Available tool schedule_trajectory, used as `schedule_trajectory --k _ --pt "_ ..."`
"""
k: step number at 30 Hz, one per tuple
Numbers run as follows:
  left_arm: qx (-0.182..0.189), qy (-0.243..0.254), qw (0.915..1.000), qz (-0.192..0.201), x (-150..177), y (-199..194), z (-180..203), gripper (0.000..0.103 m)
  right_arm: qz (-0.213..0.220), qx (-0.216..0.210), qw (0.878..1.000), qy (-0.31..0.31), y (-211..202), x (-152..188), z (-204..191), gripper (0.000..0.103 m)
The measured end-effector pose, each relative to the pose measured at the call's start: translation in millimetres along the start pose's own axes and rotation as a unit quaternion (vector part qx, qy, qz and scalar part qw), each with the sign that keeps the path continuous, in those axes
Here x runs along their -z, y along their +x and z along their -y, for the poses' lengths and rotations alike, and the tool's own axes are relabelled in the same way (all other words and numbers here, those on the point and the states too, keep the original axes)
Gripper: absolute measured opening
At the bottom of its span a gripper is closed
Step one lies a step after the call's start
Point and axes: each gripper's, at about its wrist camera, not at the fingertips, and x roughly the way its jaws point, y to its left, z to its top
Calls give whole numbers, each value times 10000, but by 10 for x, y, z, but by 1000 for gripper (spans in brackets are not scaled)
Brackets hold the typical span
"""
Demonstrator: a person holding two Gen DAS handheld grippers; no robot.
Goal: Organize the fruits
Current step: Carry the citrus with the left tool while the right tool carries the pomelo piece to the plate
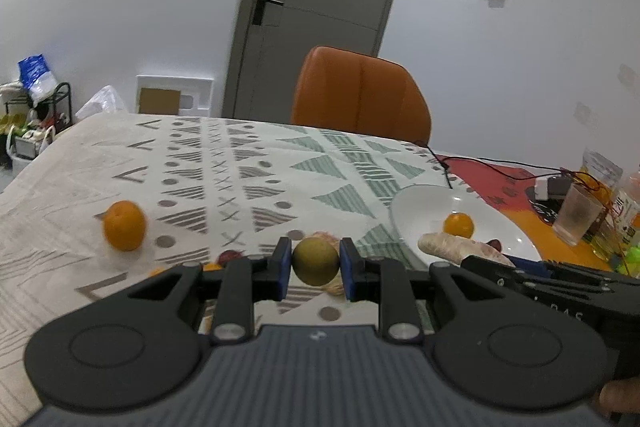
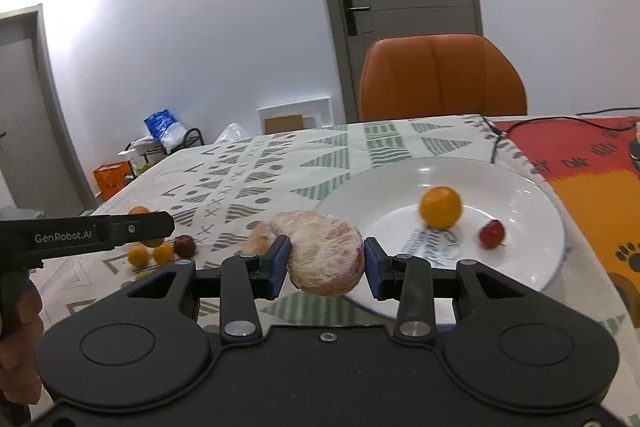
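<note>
- Left gripper (image 1: 315, 264): fingers clamped on a small round olive-green fruit (image 1: 315, 261).
- Right gripper (image 2: 326, 259): fingers holding a peeled pomelo segment (image 2: 324, 251), long axis crosswise, over the white plate (image 2: 532, 227) near rim.

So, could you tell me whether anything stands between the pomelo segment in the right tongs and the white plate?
Nothing visible does. The pomelo segment is clamped in the right tongs at the white plate's near rim. An orange and a small red fruit sit on the plate, leaving bare space.

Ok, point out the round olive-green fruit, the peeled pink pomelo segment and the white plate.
Round olive-green fruit (image 1: 315, 261), left wrist view, its front face.
Peeled pink pomelo segment (image 2: 326, 253), right wrist view, its middle.
White plate (image 2: 536, 203), right wrist view, bare right rim.
</note>
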Motion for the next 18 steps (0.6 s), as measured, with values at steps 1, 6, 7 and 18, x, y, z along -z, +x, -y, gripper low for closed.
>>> schedule_trajectory --k 1,6,7,18 --pt "14 20 10000 -3 -8 19 29 24 13 26 10000 38 -9 1 42 38" --pt "77 105 9999 -38 -27 113 166 24 55 148 9997 185 -50 21 205 38" --pt "87 131 9999 -51 -24 135 193 24 60 171 9996 225 -53 23 243 38" --pt "216 339 9989 -221 -19 369 461 24 66 419 9978 502 -22 44 575 38"
